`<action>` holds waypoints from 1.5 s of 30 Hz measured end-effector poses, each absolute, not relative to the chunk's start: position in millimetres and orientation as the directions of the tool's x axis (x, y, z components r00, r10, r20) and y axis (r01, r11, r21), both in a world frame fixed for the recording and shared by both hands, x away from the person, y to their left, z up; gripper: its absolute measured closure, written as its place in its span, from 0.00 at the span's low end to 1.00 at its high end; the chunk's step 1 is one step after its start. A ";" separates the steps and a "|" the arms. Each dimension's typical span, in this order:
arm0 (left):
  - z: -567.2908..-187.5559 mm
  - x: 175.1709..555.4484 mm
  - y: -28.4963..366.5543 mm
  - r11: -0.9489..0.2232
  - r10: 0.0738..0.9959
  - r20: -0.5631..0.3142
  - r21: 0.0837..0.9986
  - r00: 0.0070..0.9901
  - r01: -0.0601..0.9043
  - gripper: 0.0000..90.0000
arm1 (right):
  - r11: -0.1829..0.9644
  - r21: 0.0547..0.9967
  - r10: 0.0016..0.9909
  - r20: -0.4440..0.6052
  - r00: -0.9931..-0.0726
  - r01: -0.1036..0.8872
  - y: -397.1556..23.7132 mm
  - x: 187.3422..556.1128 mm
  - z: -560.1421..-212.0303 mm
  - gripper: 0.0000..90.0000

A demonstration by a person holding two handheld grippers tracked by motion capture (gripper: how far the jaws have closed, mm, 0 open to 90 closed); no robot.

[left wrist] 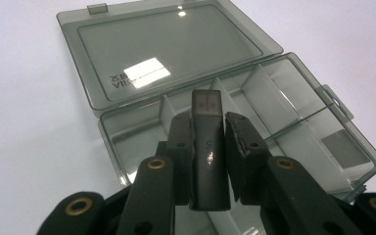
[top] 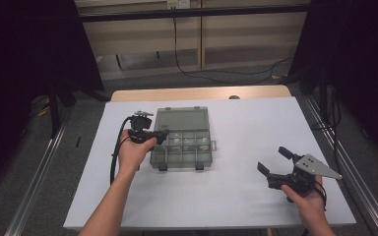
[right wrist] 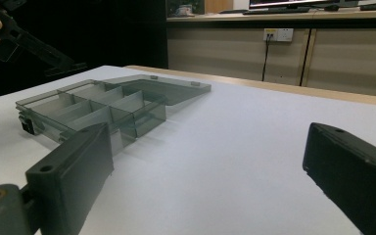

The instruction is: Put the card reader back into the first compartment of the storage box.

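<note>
Left tool (left wrist: 208,147): pinching a slim black USB stick (left wrist: 208,152) above the smoky translucent compartment box (left wrist: 323,105) on the bench | Right tool (top: 274,164): spread, well apart | Risk: stick strikes a divider or slips from its narrow grip.

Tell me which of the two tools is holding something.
The left tool, over the open organizer box, clamps a black USB stick; the right tool stands open and empty.
</note>
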State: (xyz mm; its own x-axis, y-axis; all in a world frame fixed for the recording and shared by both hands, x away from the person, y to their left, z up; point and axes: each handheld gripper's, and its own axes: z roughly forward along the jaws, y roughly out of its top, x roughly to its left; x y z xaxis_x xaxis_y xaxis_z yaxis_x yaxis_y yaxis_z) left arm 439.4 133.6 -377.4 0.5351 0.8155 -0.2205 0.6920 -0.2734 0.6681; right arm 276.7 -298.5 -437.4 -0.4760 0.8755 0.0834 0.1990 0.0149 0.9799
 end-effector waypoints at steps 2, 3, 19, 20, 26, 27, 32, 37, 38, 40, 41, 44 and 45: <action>-377.5 439.9 134.4 -0.273 0.818 -0.217 0.669 0.533 0.691 0.82 | 0.015 0.980 0.875 0.082 -0.476 0.198 -298.5 276.8 -437.3 0.05; -377.7 440.2 134.7 -0.272 0.819 -0.216 0.670 0.532 0.691 0.82 | 0.016 0.980 0.875 0.082 -0.476 0.198 -298.4 276.7 -437.3 0.05; -379.5 443.6 137.5 -0.256 0.835 -0.210 0.670 0.509 0.697 0.82 | 0.017 0.980 0.876 0.080 -0.476 0.197 -298.7 276.4 -437.0 0.05; -379.7 443.7 137.5 -0.253 0.836 -0.212 0.670 0.507 0.698 0.82 | 0.017 0.980 0.876 0.081 -0.476 0.197 -298.7 276.4 -437.0 0.05; -380.8 445.3 138.9 -0.245 0.837 -0.222 0.665 0.500 0.706 0.82 | 0.018 0.980 0.875 0.080 -0.477 0.197 -298.3 276.3 -436.8 0.05; -380.8 445.2 138.5 -0.242 0.837 -0.225 0.665 0.499 0.706 0.82 | 0.017 0.980 0.875 0.080 -0.478 0.196 -298.3 276.3 -436.8 0.05; -381.8 446.5 138.9 -0.241 0.843 -0.219 0.662 0.491 0.710 0.82 | 0.017 0.980 0.876 0.080 -0.476 0.196 -298.6 276.4 -436.8 0.05; -382.6 447.3 138.6 -0.241 0.847 -0.209 0.667 0.488 0.705 0.82 | 0.017 0.980 0.876 0.080 -0.476 0.196 -298.6 276.4 -436.9 0.05; -382.9 447.5 138.5 -0.242 0.849 -0.205 0.668 0.487 0.704 0.82 | 0.018 0.980 0.876 0.079 -0.476 0.196 -298.7 276.4 -436.9 0.05; -383.6 447.9 138.3 -0.241 0.853 -0.201 0.668 0.483 0.704 0.82 | 0.016 0.981 0.875 0.080 -0.477 0.195 -298.9 276.5 -436.8 0.05; -383.9 448.2 138.3 -0.241 0.854 -0.201 0.665 0.480 0.707 0.82 | 0.016 0.981 0.875 0.079 -0.477 0.192 -298.9 276.5 -436.7 0.05; -384.9 449.1 139.3 -0.241 0.859 -0.193 0.665 0.474 0.707 0.82 | 0.016 0.981 0.876 0.079 -0.476 0.191 -299.2 276.6 -436.6 0.05; -384.8 449.5 140.3 -0.244 0.859 -0.193 0.661 0.475 0.709 0.82 | 0.016 0.981 0.876 0.079 -0.476 0.192 -299.3 276.6 -436.7 0.05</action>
